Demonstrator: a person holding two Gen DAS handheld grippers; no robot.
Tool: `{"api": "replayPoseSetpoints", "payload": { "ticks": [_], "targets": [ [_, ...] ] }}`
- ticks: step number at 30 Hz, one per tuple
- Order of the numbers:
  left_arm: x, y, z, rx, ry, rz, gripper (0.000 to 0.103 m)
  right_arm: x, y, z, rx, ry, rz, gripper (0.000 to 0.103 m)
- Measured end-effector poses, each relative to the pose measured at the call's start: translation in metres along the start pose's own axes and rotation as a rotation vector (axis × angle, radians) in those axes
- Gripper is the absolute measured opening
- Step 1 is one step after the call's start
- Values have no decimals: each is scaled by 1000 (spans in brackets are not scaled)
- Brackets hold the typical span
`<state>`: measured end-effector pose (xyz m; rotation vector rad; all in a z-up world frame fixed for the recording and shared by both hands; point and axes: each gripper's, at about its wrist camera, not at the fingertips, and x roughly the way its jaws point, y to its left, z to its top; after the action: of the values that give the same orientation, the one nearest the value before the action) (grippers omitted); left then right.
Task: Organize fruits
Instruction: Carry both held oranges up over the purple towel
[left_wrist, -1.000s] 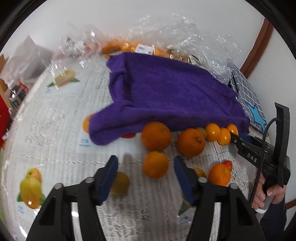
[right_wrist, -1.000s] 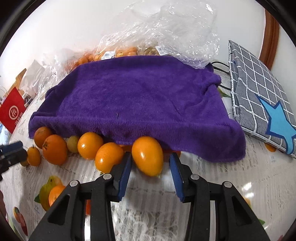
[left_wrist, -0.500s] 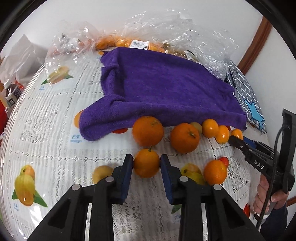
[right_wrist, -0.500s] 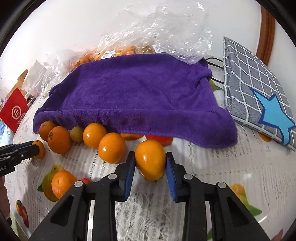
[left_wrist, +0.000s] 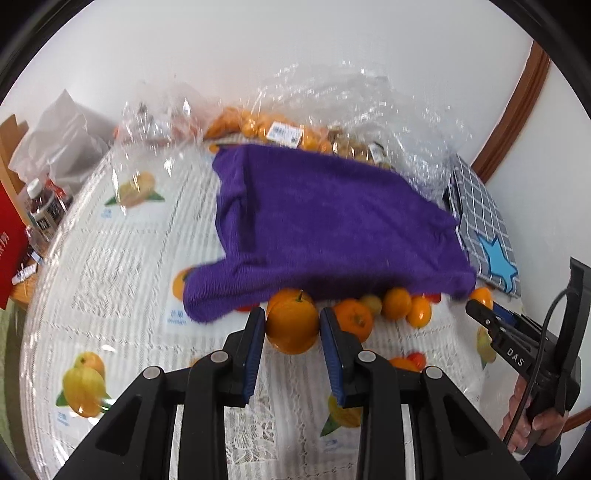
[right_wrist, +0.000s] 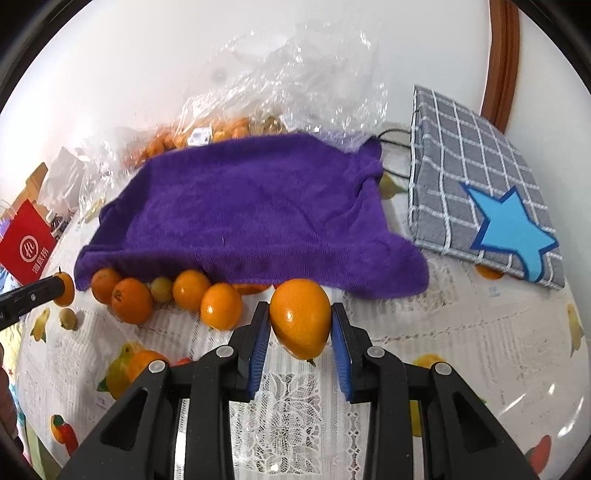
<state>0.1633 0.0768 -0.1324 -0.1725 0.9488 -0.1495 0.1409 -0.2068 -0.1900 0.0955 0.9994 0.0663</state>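
The left claw (left_wrist: 291, 328) is clamped on a round orange (left_wrist: 292, 322) with its stem up, and the right claw (right_wrist: 300, 325) is clamped on an egg-shaped orange (right_wrist: 301, 319) whose long axis runs toward the camera. Each fruit sits between the blue pads (left_wrist: 255, 343), clear of the worktop (left_wrist: 110, 280). The purple towel (left_wrist: 328, 225) lies straight ahead of both claws, just beyond the loose fruit row (right_wrist: 192, 295), likely the drop spot.

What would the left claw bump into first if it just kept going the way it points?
Probably the purple towel: its front edge lies just past the orange that the left claw grips. Depth is hard to judge, so the tablecloth is possible.
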Motion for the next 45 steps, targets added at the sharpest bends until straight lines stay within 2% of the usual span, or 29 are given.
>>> {"api": "replayPoseSetpoints", "payload": {
  "ticks": [6, 12, 24, 35, 45],
  "targets": [
    [-16, -7, 27, 20, -60, 4, 29, -22, 2, 22, 7, -61, -24, 32],
    [-14, -11, 50, 14, -87, 6, 29, -31, 4, 48, -1, -96, -46, 32],
    [9, -7, 101, 3, -108, 17, 29, -11, -3, 85, 30, -118, -55, 32],
    [50, -12, 124, 23, -88, 23, 29, 26, -1, 104, -1, -99, -72, 32],
    [103, -12, 122, 28, -5, 33, 29, 73, 1, 106, -11, -38, -71, 32]
  ]
}}
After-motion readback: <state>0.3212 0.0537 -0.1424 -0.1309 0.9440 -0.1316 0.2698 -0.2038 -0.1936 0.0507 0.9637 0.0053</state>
